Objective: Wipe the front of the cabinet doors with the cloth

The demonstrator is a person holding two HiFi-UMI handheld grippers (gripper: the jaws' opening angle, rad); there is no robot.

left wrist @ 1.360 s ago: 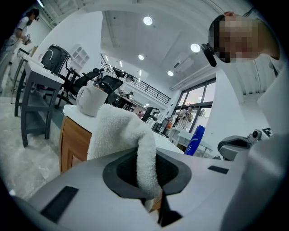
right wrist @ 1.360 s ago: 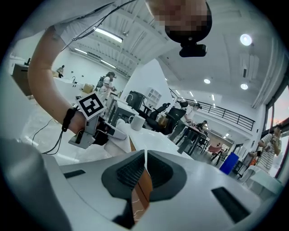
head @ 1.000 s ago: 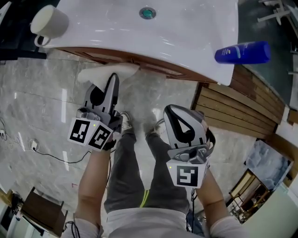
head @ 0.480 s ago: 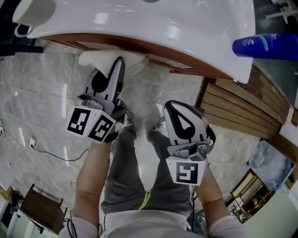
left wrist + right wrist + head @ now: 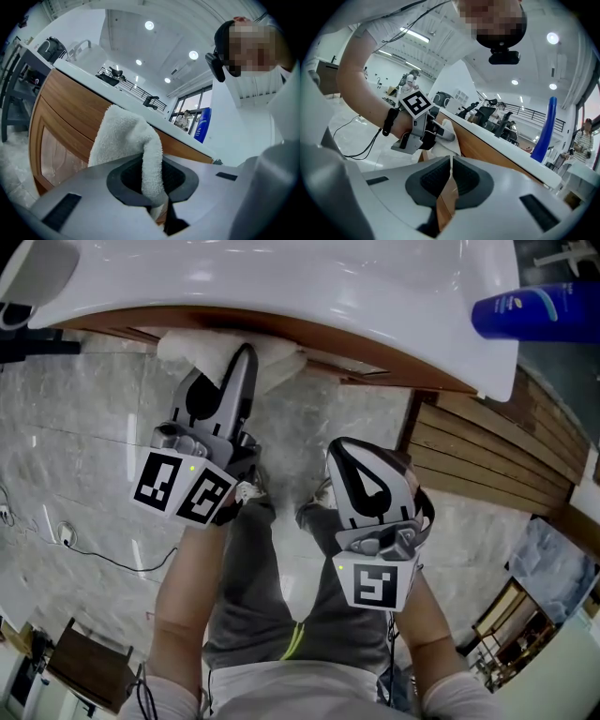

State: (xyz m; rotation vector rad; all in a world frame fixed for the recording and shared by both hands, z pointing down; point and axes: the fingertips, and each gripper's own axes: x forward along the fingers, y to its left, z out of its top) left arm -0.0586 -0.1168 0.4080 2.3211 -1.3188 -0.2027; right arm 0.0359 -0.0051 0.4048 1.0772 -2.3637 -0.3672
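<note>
A white terry cloth [image 5: 192, 346] is bunched against the brown wooden cabinet front [image 5: 375, 374] just under the white sink counter [image 5: 328, 287]. My left gripper [image 5: 246, 357] is shut on the cloth [image 5: 124, 140], which folds down between its jaws in the left gripper view [image 5: 157, 206], with the cabinet door [image 5: 61, 117] right behind it. My right gripper [image 5: 361, 474] hangs lower, above the person's legs, apart from the cabinet. Its jaws are shut with nothing in them [image 5: 445, 197]. The right gripper view shows the left gripper [image 5: 436, 133] pressing the cloth [image 5: 449, 127] on the cabinet [image 5: 483, 150].
A blue bottle [image 5: 539, 306] lies on the counter's right end. A white mug [image 5: 28, 268] sits at its left end. Wooden slats [image 5: 478, 456] line the floor to the right. A cable [image 5: 94, 554] trails over the marble floor at left.
My left gripper has pushed forward with the cloth, which now sits further under the counter edge against the cabinet. The right gripper has barely moved.
</note>
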